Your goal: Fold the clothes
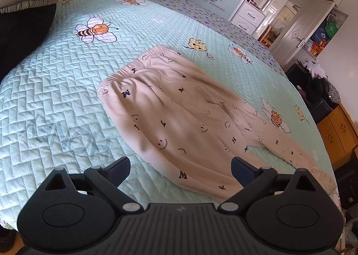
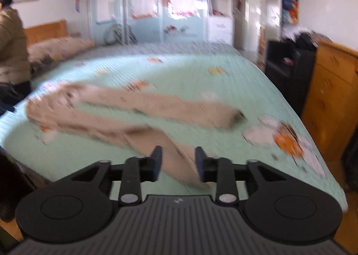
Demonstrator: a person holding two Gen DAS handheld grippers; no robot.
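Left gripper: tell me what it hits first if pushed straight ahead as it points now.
Probably the pink trousers: the open left gripper points at the near leg, lying flat on the quilt. Depth is unclear.

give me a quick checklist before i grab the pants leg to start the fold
1. Pants lie spread on the bed: ok.
2. Legs apart, not crossed: ok.
3. Left hand-held gripper open, holding nothing: ok.
4. Right hand-held gripper open around the near leg end: ok.
5. Fabric already touching the right pads: cannot tell, the view is blurred.
6. Pants smooth: not ok, wrinkles below the waistband.
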